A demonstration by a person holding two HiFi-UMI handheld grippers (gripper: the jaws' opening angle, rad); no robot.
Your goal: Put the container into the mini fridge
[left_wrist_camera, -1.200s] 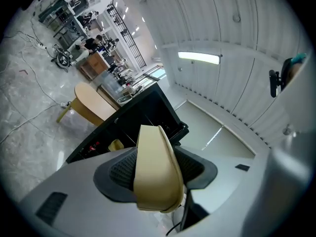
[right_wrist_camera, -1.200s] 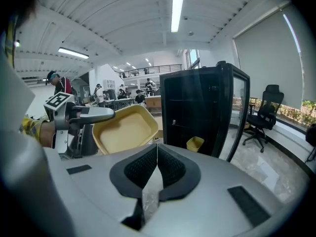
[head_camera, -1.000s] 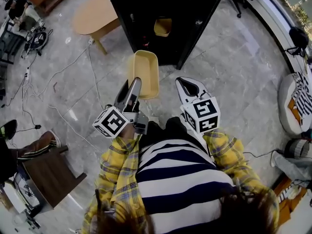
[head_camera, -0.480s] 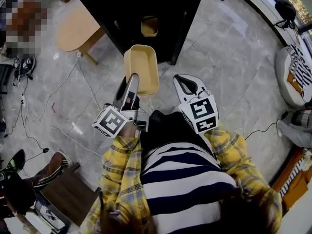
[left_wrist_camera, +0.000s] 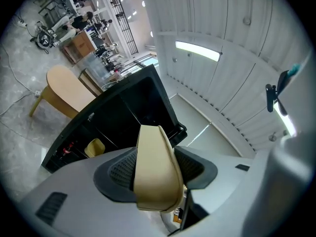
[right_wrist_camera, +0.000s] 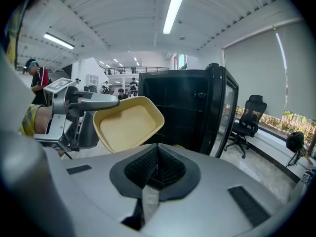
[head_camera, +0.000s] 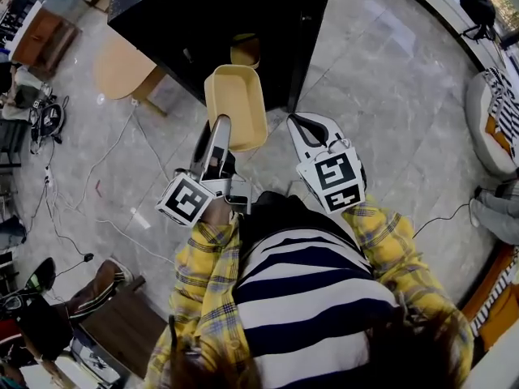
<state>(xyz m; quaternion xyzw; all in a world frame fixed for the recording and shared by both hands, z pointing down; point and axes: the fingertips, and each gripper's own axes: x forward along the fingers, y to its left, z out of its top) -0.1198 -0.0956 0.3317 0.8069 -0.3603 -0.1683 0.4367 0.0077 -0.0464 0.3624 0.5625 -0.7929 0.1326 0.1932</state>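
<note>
Ahead of the person, on the grey tiled floor [head_camera: 389, 96], stands a black mini fridge [head_camera: 203, 23]. Its door [right_wrist_camera: 224, 117] is swung open on the right.

Left gripper [head_camera: 220, 128]: jaws partly open and clamped on the near short rim of a pale yellow rectangular container [head_camera: 237, 104]. The left gripper view shows the rim pinched edge-on between both ribbed pads.

- Container is in the air, hollow side up, long axis pointing toward the fridge opening.
- Its far end sits just in front of the open fridge front. In the right gripper view it is outside the cabinet.

Right gripper [head_camera: 304, 132]: jaws closed together, nothing between them. It is held just right of the container, not touching it.

Also noted:
- A small yellow object [head_camera: 246, 49] sits on a shelf inside the fridge.
- A round wooden table [head_camera: 122, 63] stands left of the fridge.
- Cables [head_camera: 97, 209] trail across the floor.
</note>
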